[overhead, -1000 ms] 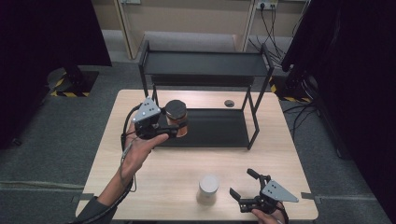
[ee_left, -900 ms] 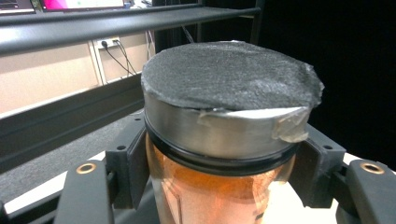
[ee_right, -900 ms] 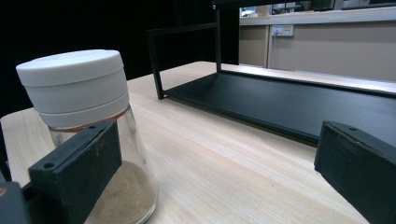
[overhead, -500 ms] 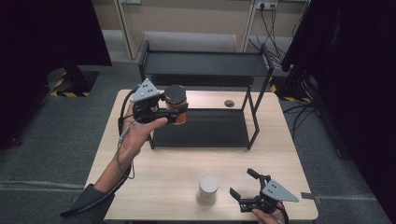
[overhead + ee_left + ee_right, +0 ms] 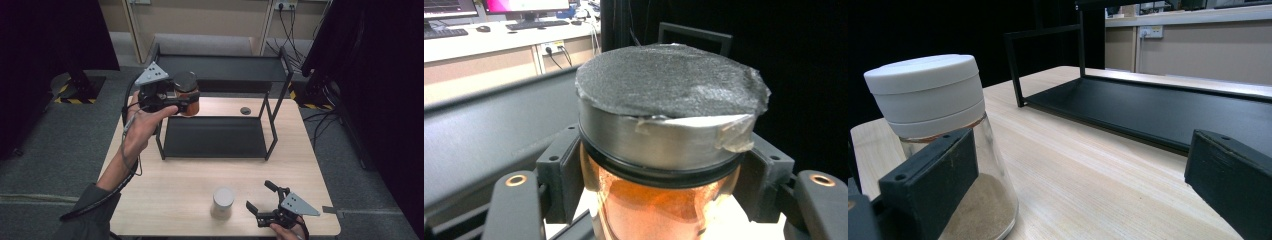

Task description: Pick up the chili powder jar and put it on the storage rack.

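Raised higher since the earlier frame, the left gripper (image 5: 184, 104) pinches an amber glass jar with a grey foam-topped lid (image 5: 186, 92) beside the black metal two-tier shelf rack (image 5: 220, 67); keep it level; the right gripper (image 5: 261, 202) rests spread.

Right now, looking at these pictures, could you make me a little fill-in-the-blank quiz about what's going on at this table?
1. The left gripper is shut on the orange jar, whose lid top bears a dark ____ pad.
2. The right gripper has its jaws ____, beside the jar with the white lid.
3. The white-lidded jar stands on the wooden ____.
4. The black rack has ____ shelves.

Missing words: foam; open; table; two
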The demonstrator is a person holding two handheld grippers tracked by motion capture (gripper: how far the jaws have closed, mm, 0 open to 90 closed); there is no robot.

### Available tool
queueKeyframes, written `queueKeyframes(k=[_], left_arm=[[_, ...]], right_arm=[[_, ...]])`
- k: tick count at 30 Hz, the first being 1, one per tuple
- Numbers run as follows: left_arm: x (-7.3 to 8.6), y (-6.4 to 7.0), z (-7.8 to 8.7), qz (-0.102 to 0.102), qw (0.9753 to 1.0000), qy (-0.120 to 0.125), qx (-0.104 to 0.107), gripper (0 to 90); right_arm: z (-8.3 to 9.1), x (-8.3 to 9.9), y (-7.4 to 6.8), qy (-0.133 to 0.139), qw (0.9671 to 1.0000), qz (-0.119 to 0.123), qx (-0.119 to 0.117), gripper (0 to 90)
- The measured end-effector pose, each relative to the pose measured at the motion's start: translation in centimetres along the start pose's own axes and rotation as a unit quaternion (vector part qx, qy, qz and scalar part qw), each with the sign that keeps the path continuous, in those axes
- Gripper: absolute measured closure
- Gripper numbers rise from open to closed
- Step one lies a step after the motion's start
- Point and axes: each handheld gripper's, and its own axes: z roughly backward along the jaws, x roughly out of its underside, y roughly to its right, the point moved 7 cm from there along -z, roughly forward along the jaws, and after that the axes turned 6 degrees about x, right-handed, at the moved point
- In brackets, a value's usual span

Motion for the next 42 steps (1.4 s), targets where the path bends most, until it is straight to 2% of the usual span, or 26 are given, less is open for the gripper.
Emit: queueKeyframes(k=[5, 13, 24, 30, 42], left_arm=[[-1.5, -0.2, -0.3, -0.004, 0.9999, -0.005, -0.01, 31.8], [-2.6, -0.8, -0.6, 0.003, 0.9998, -0.006, -0.018, 31.8], [-4.6, -1.6, -1.2, 0.006, 0.999, -0.009, -0.044, 31.8], [-5.0, -2.2, -1.9, 0.02, 0.9979, -0.004, -0.061, 31.8], [-5.2, -3.8, -2.9, 0.029, 0.9947, 0.008, -0.098, 31.8]], right_arm=[[0.0, 0.0, 0.0, 0.0, 1.0, -0.001, 0.0, 1.0], [0.1, 0.0, 0.1, 0.001, 1.0, -0.002, 0.0, 1.0], [0.0, 0.0, 0.1, -0.001, 1.0, -0.003, -0.001, 1.0], [0.1, 0.0, 0.2, 0.0, 1.0, -0.003, -0.002, 1.0], [0.1, 0.0, 0.2, 0.001, 1.0, -0.002, -0.003, 1.0]])
